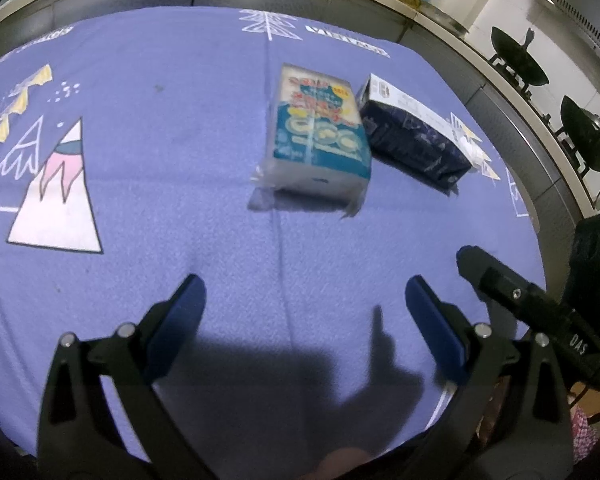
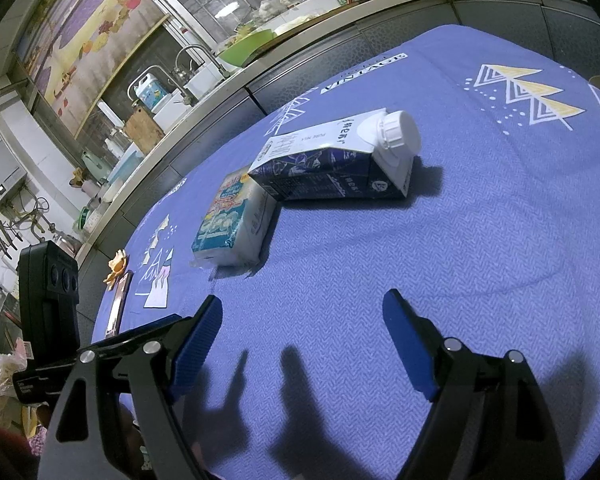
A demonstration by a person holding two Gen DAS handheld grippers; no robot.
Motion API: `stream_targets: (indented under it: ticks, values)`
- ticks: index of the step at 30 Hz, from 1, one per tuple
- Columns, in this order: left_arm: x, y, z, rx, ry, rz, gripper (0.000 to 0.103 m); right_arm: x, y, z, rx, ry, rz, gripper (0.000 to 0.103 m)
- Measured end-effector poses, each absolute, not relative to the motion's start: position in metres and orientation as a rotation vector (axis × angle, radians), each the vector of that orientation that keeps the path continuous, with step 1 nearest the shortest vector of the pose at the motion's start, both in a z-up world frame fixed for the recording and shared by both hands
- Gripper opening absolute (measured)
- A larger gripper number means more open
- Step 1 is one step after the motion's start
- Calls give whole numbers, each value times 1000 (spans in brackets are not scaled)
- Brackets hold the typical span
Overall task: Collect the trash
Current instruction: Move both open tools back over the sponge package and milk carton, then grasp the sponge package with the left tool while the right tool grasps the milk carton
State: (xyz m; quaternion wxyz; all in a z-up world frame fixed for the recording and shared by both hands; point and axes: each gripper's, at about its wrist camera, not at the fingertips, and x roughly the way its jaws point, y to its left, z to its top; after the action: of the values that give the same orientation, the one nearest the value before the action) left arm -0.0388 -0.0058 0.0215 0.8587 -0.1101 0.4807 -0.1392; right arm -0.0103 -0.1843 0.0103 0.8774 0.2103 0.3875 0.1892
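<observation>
Nearest to us, our left gripper (image 1: pixel 302 300) hangs over the blue patterned tablecloth (image 1: pixel 160 208) with its blue-padded fingers (image 1: pixel 188 300) spread wide and nothing between them. Its shadow falls on the cloth directly beneath. Our right gripper (image 2: pixel 302 320) is likewise splayed apart and empty above the cloth, its fingers (image 2: pixel 406 328) casting dark shapes on the weave just below them. In the left wrist view the black body of the right gripper shows at the right edge, beside the left one.

A little farther on lies the trash. The closer piece is a small blue-and-white packet (image 1: pixel 320 136) wrapped in clear film, lying flat on the cloth; in the right wrist view the same packet (image 2: pixel 230 220) sits ahead and to the left of our open fingers. Just beyond it, touching or nearly touching at one corner, a navy-and-white milk carton (image 2: pixel 332 164) lies on its side, with its white screw cap (image 2: pixel 398 130) pointing to the right. From the left wrist the carton (image 1: pixel 416 136) sits to the right of the packet.

At the cloth's left edge in the right wrist view we see a scrap of orange peel (image 2: pixel 116 266) next to a slim dark object.

Farthest away runs a kitchen counter (image 2: pixel 236 76) with a faucet (image 2: pixel 196 56) and cluttered bottles, and a stove with dark pans (image 1: pixel 520 68).
</observation>
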Motion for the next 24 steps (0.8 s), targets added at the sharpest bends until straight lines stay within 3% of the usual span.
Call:
stream_targets:
  ticks: [11,18,24]
  values:
    - [-38,9,32,-269,965,-283,97,-10,-186,18,397,791,375,78]
    - [-24,-1,66,-123,859,-270,97,3,-199,58,133,637,335,78]
    - [20,-29,56,-36,908,-224,97,48,-192,73,-184,610,351,92]
